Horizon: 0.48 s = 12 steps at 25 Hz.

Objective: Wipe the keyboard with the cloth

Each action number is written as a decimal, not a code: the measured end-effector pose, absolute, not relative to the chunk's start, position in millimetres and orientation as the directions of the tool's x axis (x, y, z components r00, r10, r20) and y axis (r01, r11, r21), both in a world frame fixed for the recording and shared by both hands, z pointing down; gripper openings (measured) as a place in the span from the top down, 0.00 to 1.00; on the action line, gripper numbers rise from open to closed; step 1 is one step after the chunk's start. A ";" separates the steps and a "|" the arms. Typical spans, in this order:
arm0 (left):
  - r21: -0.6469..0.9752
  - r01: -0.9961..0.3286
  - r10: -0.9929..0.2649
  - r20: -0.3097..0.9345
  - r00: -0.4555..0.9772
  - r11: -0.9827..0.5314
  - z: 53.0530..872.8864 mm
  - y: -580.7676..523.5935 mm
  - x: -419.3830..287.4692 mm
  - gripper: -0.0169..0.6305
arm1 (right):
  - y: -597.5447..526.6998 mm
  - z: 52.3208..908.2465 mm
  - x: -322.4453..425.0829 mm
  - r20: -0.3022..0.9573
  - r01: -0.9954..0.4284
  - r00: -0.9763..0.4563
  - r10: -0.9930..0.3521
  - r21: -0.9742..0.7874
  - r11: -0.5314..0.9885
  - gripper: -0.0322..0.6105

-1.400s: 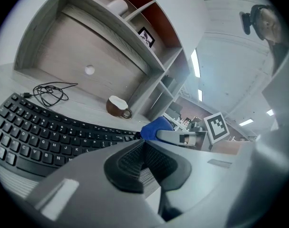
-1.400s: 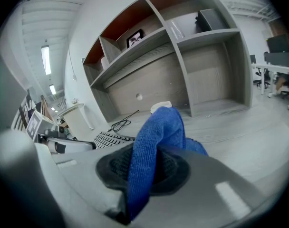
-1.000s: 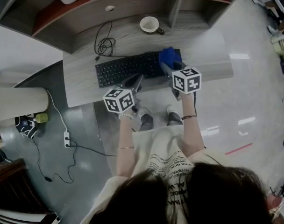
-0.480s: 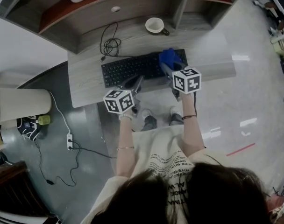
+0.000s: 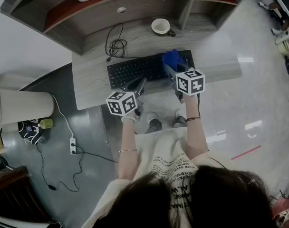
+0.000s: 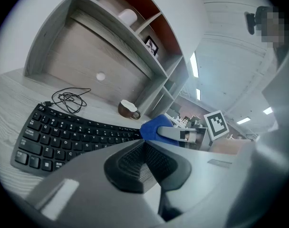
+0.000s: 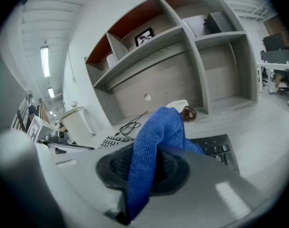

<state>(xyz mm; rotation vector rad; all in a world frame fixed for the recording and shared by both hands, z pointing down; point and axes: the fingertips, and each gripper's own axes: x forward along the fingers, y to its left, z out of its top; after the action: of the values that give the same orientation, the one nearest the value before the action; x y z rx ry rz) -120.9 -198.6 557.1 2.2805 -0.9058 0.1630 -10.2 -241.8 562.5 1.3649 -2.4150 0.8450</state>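
Note:
A black keyboard (image 5: 139, 69) lies across the grey desk (image 5: 90, 87). My right gripper (image 5: 170, 70) is shut on a blue cloth (image 5: 171, 59), which rests on the keyboard's right end. In the right gripper view the cloth (image 7: 156, 137) hangs folded between the jaws, over the keyboard (image 7: 216, 148). My left gripper (image 5: 138, 85) hovers at the keyboard's front edge, near its middle. In the left gripper view its jaws stand together with nothing between them, and the keyboard (image 6: 59, 132) and the cloth (image 6: 153, 126) lie ahead.
A cup (image 5: 161, 26) stands on the desk behind the keyboard, and a coiled black cable (image 5: 116, 46) lies at the back left. Shelf compartments (image 5: 149, 1) rise behind the desk. On the floor to the left are a power strip (image 5: 72, 145) and a white bin (image 5: 23, 106).
The desk has drifted slightly right in the head view. The cloth now sits a little further left along the keyboard's right end. Both grippers have hardly moved.

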 end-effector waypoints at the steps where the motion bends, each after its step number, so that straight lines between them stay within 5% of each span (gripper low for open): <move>1: 0.541 -0.648 -0.564 0.342 0.752 -0.536 557.2 -198.3 -122.7 0.98 | -241.7 562.3 -12.1 0.469 -0.843 -0.534 -0.703 -0.365 0.396 0.86; 12: 0.532 -0.644 -0.557 0.341 0.757 -0.550 555.5 -200.0 -140.3 0.98 | -243.6 561.7 -31.1 0.456 -0.841 -0.533 -0.712 -0.375 0.390 0.86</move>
<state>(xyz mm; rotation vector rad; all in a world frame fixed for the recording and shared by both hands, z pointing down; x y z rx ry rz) -140.3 -200.0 555.5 2.2967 -0.8949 0.1733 -31.1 -243.6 561.7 1.3808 -2.4269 0.8517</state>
